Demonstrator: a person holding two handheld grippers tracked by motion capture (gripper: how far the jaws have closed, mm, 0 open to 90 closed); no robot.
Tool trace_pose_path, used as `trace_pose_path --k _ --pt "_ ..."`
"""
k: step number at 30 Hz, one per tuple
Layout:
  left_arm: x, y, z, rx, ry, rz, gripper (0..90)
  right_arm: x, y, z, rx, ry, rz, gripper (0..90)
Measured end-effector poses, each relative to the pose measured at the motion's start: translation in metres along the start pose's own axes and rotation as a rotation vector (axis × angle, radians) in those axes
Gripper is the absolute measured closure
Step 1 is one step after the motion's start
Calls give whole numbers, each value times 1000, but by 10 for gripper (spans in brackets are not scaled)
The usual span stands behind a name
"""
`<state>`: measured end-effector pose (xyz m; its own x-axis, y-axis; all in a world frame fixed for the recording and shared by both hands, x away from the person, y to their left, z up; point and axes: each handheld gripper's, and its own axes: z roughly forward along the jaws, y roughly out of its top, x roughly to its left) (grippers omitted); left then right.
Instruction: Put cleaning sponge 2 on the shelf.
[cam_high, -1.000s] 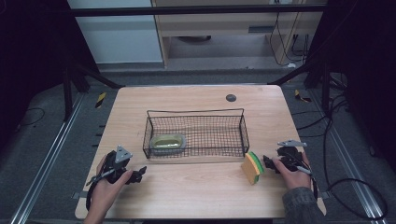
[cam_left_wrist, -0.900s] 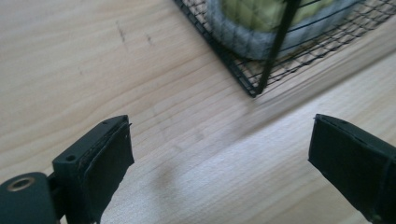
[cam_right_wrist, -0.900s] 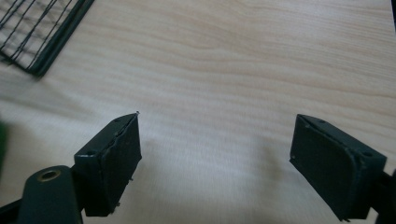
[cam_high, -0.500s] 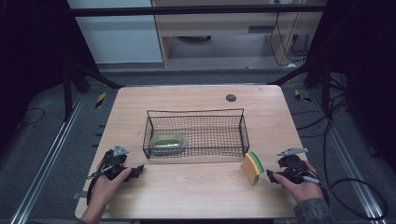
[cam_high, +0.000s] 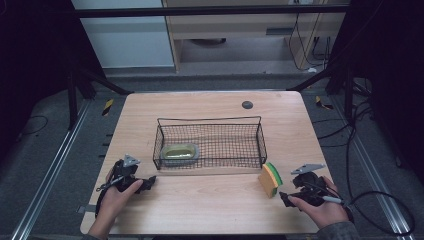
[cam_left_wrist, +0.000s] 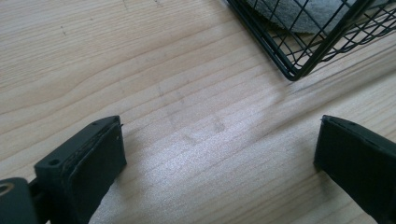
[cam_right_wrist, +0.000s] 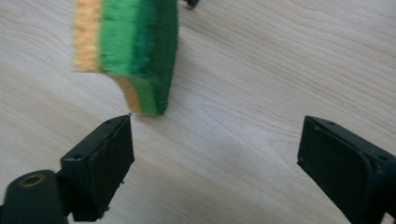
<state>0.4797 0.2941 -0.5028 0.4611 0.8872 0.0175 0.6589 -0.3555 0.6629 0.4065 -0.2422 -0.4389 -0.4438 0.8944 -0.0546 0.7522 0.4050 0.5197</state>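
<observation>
Sponge (cam_high: 270, 179): yellow, light green and dark green layers. Basket (cam_high: 210, 124): black wire mesh. Table (cam_high: 200, 210): pale wood grain. Both tools: black.

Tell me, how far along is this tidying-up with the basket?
One greenish pad already lies in the wire basket. The sponge stands on the table outside it, just ahead of the right gripper, whose jaws are open and empty. The left gripper is open too. Grasping and moving the sponge looks left.

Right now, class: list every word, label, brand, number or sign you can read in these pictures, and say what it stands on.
None: no readable text on the sponge, the wire basket, the table, or either gripper.
Yellow-and-black striped markers beside the table: no lettering can be made out.
</observation>
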Motion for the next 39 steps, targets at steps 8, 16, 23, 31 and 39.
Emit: trace_pose_path --k 8,16,23,31,39 --pt "-1 0 1 -3 2 0 0 14 6 -7 -3 18 -7 103" --pt "0 0 2 -6 1 5 0 31 28 -17 -21 29 -36 124" --pt "-1 -1 1 -13 -1 0 0 36 51 -15 10 27 -47 139" --pt "-1 -1 2 -13 1 -1 0 36 72 -10 37 27 -41 176" --pt "-1 1 4 -22 -1 1 0 31 83 -4 59 31 -44 205"
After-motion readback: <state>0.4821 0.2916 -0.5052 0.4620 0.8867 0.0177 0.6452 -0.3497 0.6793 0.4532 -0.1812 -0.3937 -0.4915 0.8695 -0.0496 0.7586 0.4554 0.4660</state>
